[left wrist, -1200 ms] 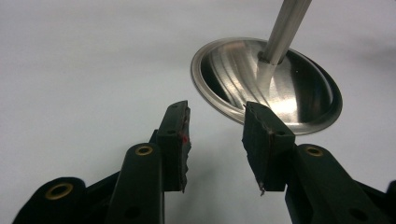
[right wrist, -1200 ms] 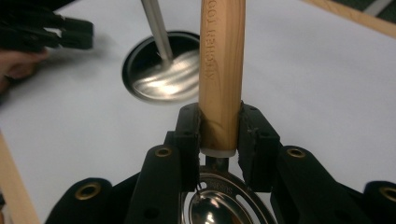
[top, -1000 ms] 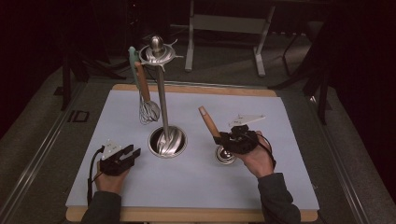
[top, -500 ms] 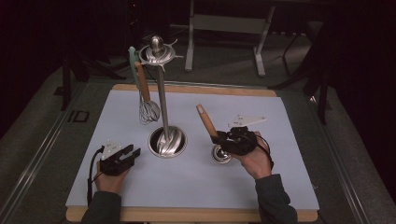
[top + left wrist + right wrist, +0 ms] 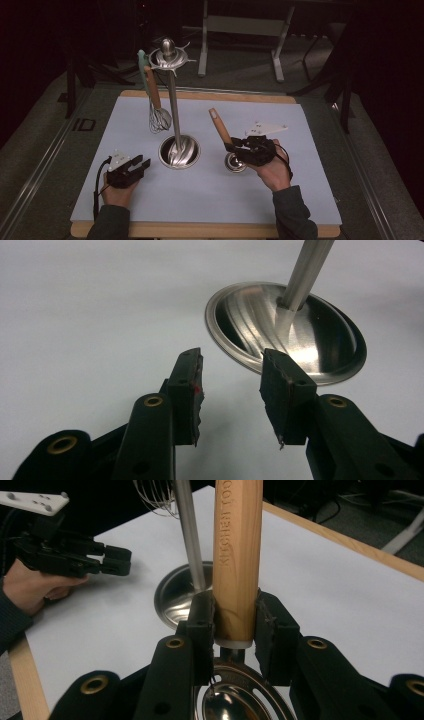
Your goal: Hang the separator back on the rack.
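Wooden-handled strainer spoon (image 5: 222,131) stands tilted at the right of the surface, its metal bowl just above the white mat (image 5: 300,165). Going left to right: the left claw (image 5: 134,165) rests released and empty near the stand's steel base (image 5: 179,151); a whisk (image 5: 159,117) hangs from the stand's top; the right claw (image 5: 235,625) is clenched low on the spoon's handle. Gripped so near the bowl, the long handle could swing or slip as it is lifted toward a hook. The wood-edged surface sits in a dark room with metal frames behind.
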`<state>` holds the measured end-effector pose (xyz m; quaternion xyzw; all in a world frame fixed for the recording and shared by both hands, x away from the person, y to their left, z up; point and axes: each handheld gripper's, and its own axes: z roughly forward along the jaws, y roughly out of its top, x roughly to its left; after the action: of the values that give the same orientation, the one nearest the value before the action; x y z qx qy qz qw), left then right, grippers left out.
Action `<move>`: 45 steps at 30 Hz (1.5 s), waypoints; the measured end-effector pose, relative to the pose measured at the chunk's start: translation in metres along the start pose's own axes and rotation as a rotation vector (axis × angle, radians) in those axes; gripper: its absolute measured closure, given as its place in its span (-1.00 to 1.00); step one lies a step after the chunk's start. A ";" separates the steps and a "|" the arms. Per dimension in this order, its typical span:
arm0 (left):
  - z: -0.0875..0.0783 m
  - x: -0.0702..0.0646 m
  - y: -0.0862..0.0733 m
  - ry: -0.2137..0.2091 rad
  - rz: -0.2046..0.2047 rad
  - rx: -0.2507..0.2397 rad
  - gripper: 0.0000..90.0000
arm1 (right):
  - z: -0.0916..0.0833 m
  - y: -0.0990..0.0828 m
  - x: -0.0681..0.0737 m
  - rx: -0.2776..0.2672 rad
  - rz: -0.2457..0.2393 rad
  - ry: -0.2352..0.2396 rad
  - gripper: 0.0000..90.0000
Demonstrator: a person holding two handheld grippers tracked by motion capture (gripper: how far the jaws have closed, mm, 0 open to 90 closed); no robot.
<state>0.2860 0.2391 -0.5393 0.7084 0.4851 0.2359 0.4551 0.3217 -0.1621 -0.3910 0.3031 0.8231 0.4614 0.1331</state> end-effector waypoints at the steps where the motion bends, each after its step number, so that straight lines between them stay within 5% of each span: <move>1: 0.000 0.000 0.000 0.000 0.000 0.000 0.35 | 0.000 0.001 0.001 -0.004 -0.008 -0.001 0.58; 45: 0.000 0.001 0.000 -0.003 -0.005 0.001 0.34 | -0.001 0.035 0.024 -0.115 -0.081 0.034 0.58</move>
<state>0.2864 0.2399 -0.5393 0.7078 0.4865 0.2333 0.4559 0.3153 -0.1345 -0.3596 0.2533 0.8090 0.5074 0.1548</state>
